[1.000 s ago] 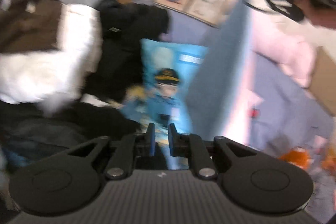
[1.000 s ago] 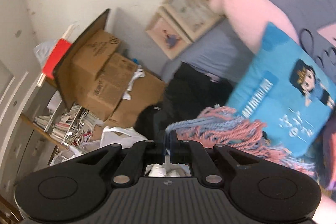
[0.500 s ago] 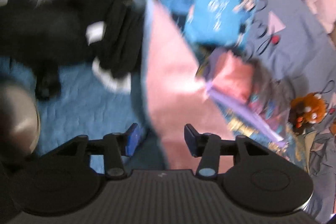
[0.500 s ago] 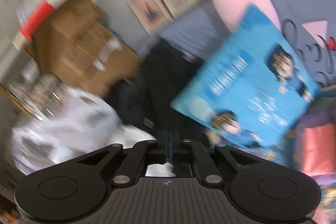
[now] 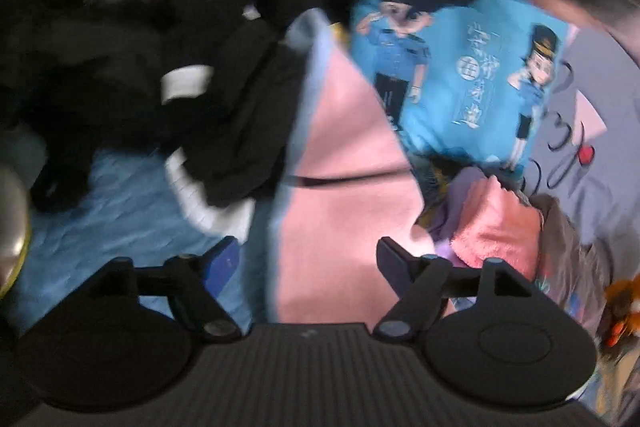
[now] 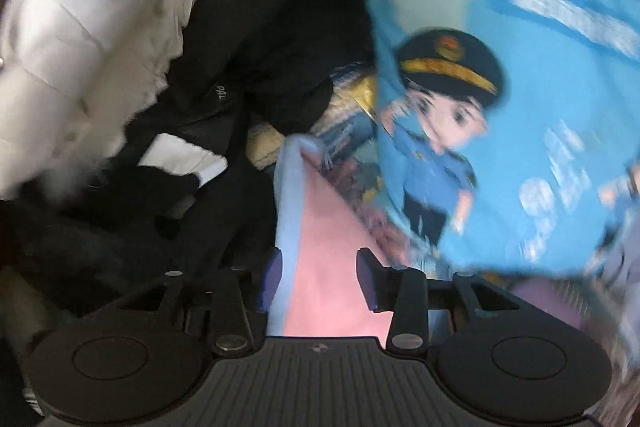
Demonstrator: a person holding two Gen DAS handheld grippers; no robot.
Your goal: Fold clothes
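Releasing is the step in hand: both hand-held grippers, left (image 5: 308, 253) and right (image 6: 318, 277), have jaws opening with the pink cloth (image 5: 340, 187) between them, unclamped. It lies just beside the blue cushion (image 5: 460, 75), against the black clothes (image 5: 240, 99). Advice: clear the pads fully before withdrawing, or the fold drags.

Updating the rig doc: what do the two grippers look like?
Both alike. Left gripper: black ribbed body, two round black discs, black linkage arms with silver pivot screws, blue pads on the fingers. Right gripper matches. No cables or sleeves visible.
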